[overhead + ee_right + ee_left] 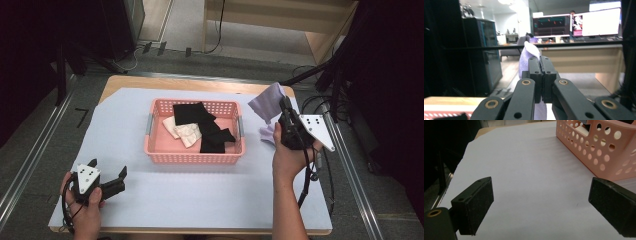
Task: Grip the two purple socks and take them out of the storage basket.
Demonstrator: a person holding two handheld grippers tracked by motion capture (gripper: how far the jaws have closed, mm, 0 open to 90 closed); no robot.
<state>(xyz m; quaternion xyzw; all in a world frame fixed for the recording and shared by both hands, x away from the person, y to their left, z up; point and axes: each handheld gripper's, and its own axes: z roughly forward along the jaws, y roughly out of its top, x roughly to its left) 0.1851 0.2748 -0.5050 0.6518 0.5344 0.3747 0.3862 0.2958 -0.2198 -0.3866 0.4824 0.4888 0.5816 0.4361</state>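
Observation:
A pink perforated basket (194,158) stands mid-table with black and cream cloths (197,125) inside. To its right, my right gripper (286,111) is lifted off the table and shut on a lavender cloth (266,104), which hangs from its jaws. In the right gripper view the jaws are pressed together with the lavender cloth (527,56) pinched between them and sticking out past the tips. My left gripper (107,172) rests at the near left of the table, open with nothing between its pads (475,205), pointing toward the basket (596,147).
A pale sheet (190,195) covers the wooden table (140,80). Another bit of lavender fabric (266,135) lies on the sheet under the right hand. Cables and black stands crowd the right edge of the table. Bare sheet stretches between the left gripper and the basket.

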